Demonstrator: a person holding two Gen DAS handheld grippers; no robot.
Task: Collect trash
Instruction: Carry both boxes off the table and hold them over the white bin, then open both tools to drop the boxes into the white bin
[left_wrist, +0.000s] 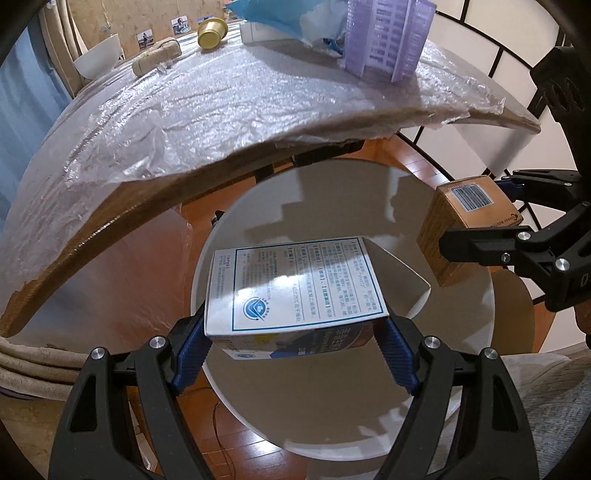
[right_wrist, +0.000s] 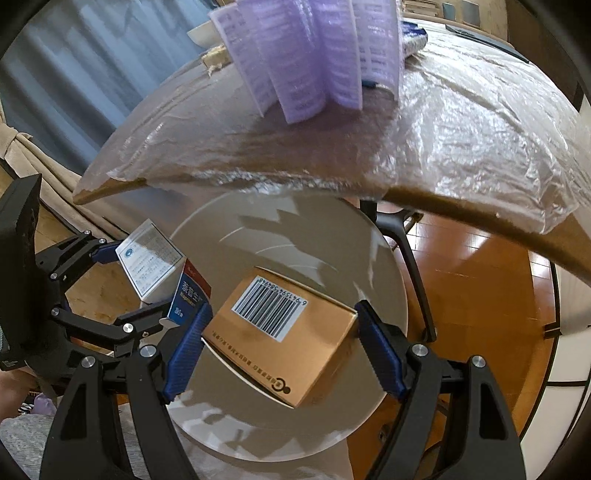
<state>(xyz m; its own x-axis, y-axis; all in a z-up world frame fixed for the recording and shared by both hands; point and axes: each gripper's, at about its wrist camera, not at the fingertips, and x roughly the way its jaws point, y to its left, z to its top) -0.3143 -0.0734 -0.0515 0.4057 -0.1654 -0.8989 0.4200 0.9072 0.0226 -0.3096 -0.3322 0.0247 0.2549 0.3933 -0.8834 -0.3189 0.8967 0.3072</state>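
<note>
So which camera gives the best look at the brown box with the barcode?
The right wrist view: the brown box sits centre frame between that hand's tongs, barcode readable. The left wrist view shows it small at the right edge.

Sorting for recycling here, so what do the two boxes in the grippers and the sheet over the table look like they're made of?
White box: glossy printed cardboard, light glare. Brown box: smooth tan cardboard, sharp folded edges, barcode label. Table cover: thin clear plastic film, wrinkled and shiny.
</note>
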